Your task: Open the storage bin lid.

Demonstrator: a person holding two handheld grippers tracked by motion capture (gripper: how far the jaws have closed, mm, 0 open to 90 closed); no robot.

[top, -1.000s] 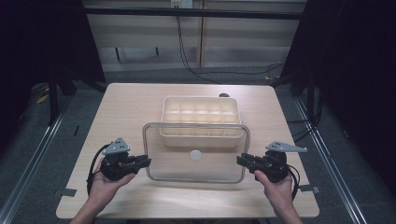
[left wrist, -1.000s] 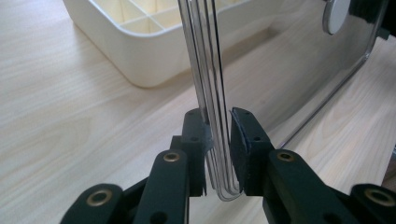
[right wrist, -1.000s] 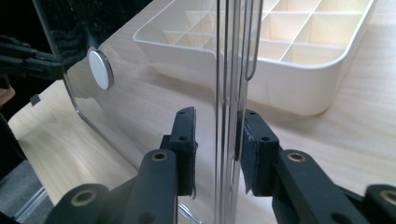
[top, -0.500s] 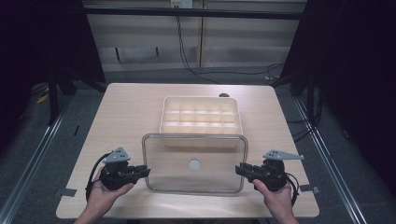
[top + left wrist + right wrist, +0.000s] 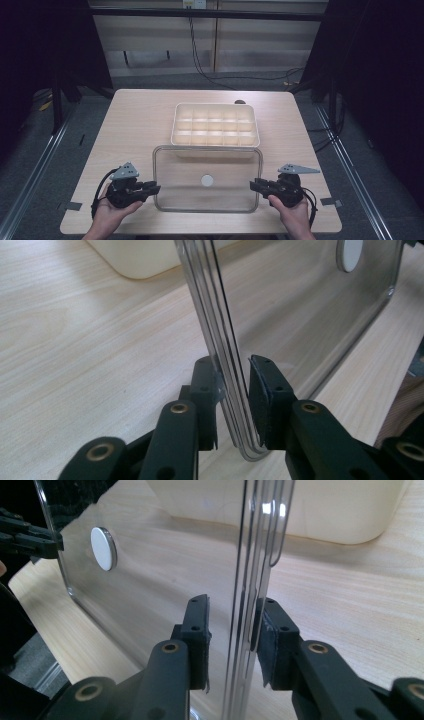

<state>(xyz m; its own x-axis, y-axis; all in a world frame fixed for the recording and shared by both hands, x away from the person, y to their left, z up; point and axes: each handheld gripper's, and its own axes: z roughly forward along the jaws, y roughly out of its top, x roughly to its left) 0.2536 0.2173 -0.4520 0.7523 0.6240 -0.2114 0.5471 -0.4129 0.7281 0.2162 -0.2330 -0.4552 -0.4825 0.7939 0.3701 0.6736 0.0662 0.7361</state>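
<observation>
- Both of the person's hands enter from the near edge of the light wooden bench. The left hand sits at the near-left corner and the right hand at the near-right; each is wrapped under its tool with the forearm running back toward the person.
- The left claw points inward toward the bench's middle, its grey three-cornered plate uppermost. The right claw points inward from the opposite side, facing the left one, with its own plate on top.
- Between them is a clear rectangular plastic lid with rounded corners, carrying a small white round disc near its centre. Its long axis runs left to right across the bench, from one claw to the other. It occupies the near half of the bench, its far edge overlapping the near rim of the cream compartmented plastic tray that stands in the middle of the bench with the same left-right long axis.
- Left gripper view: the jaws of the left claw stand either side of the lid's ribbed rim. One pad touches it; a narrow gap shows at the other pad. The grip is loose, not clamped.
- Right gripper view: the right claw likewise straddles the lid's rim, slightly parted. One pad is at the rim; daylight is visible on the other side. Released rather than clenched.
</observation>
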